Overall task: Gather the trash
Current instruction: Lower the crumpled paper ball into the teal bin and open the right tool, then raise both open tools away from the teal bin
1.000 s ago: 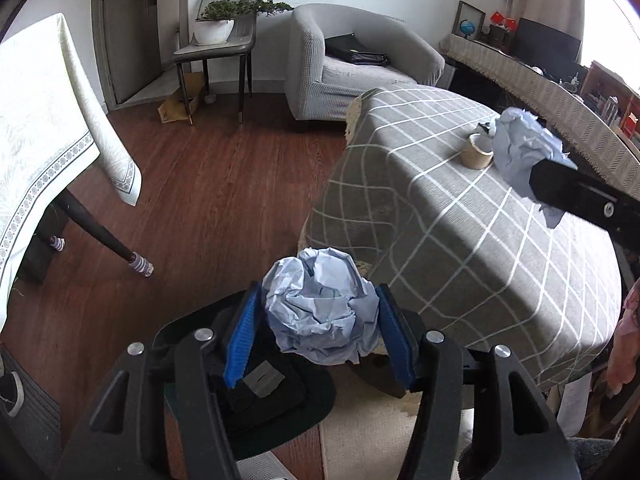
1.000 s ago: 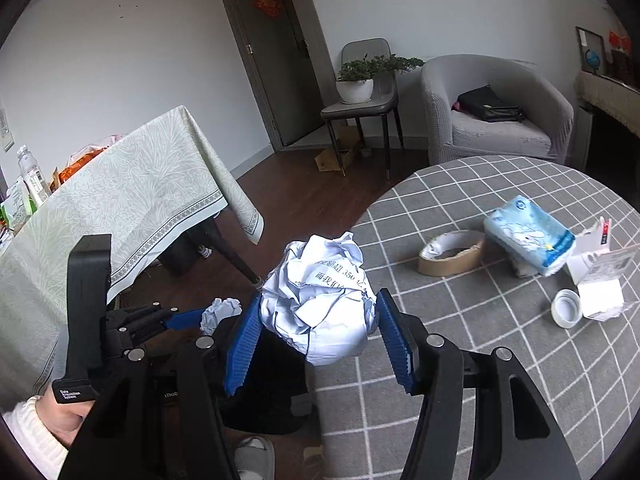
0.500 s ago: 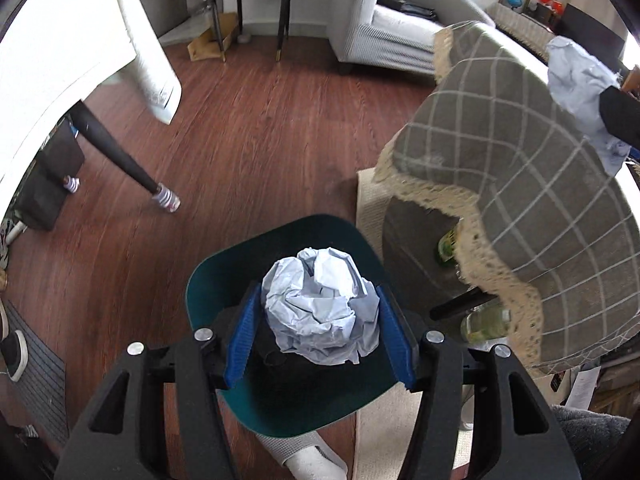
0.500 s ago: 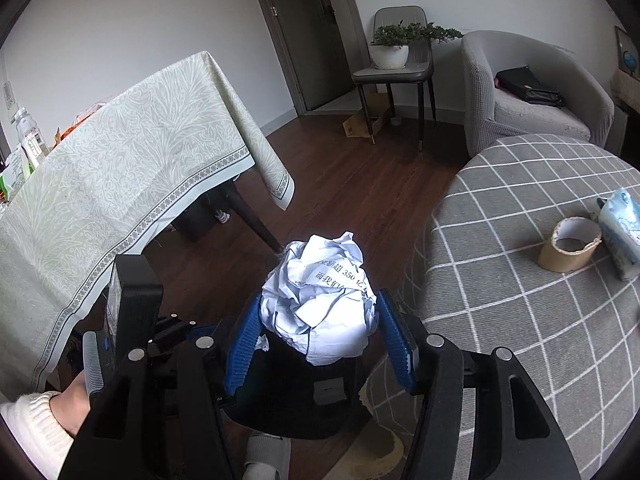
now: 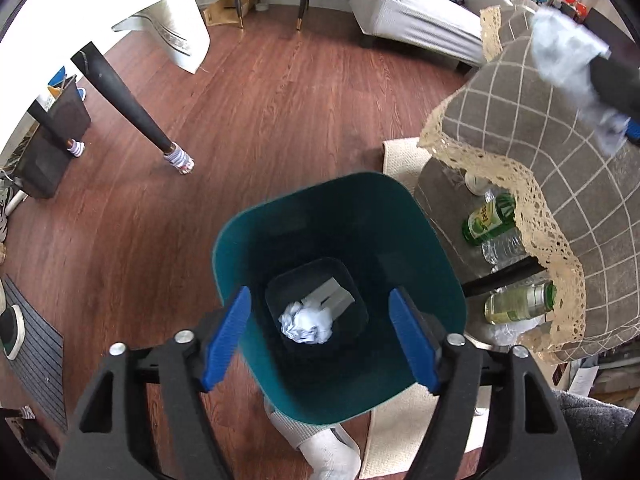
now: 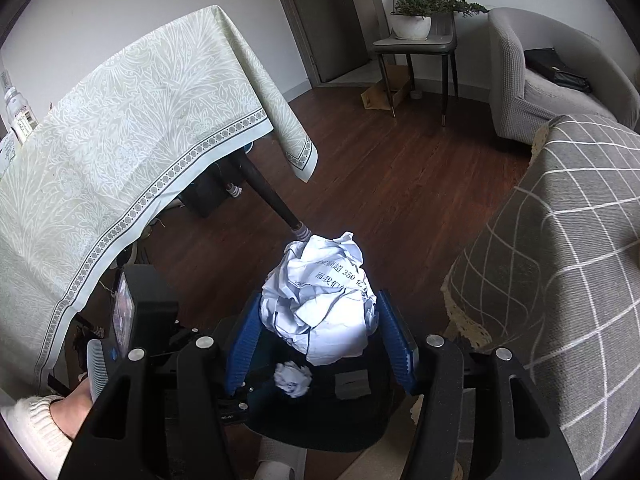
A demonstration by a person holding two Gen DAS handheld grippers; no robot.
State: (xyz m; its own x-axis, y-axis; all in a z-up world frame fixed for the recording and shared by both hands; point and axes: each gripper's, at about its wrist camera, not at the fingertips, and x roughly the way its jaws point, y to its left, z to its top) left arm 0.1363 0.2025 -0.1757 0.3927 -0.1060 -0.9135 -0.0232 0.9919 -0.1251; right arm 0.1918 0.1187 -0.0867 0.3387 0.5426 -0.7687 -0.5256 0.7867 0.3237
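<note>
Crumpled paper ball (image 5: 307, 325) is sitting at the bottom of the green trash bin (image 5: 240, 236), pretty much dead center under the left gripper (image 5: 320, 336). Its jaws have just been opening and there's nothing between the blue pads now. The right gripper (image 6: 320, 340) is clamped on a second, bigger paper wad (image 6: 320, 300) with print on it – hovering over the bin too. Checked tablecloth table (image 5: 560, 152) is at about 2 o'clock from the bin in the left wrist view, bottles (image 5: 492, 220) tucked under it.
</note>
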